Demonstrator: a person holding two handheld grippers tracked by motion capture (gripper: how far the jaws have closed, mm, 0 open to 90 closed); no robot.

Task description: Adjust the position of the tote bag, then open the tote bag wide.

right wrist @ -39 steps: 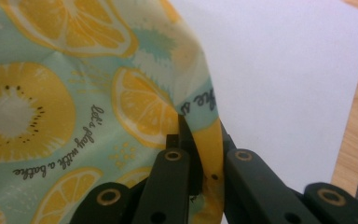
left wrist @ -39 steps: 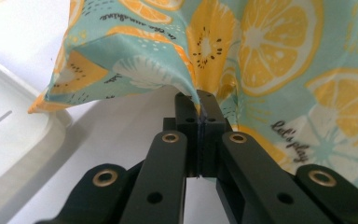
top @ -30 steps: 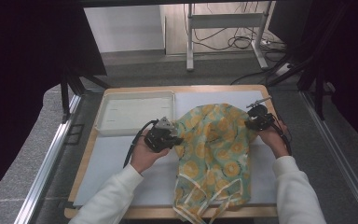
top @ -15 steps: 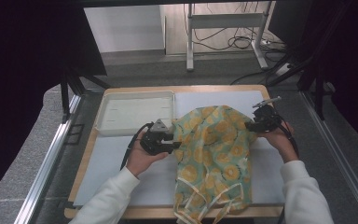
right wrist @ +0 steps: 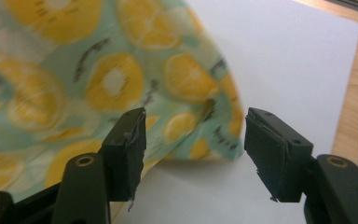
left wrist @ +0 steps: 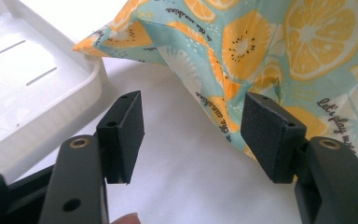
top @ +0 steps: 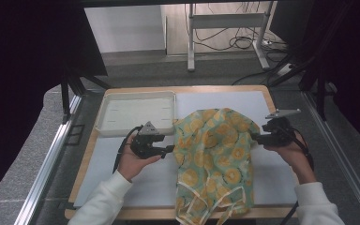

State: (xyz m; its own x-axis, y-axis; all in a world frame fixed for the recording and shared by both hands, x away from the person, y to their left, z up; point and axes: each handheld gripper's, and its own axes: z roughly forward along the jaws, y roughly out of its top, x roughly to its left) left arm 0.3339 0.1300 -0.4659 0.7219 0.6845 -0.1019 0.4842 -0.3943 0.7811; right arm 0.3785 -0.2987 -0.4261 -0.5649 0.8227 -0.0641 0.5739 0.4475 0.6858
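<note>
Both grippers have pulled back off the lemon-print cloth (top: 215, 159) since 1 s ago. L gripper (top: 168, 149) sits just left of cloth, jaws apart, empty; R gripper (top: 255, 138) just right, jaws apart. Cloth lies on white mat (top: 281, 178), beside tray (top: 136, 112).

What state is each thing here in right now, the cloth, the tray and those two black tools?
Fruit-print cloth: rumpled on the white mat, held by neither gripper.
White tray: empty, beside the cloth.
Left gripper: open, at the cloth's edge.
Right gripper: open, at the cloth's opposite edge.
</note>
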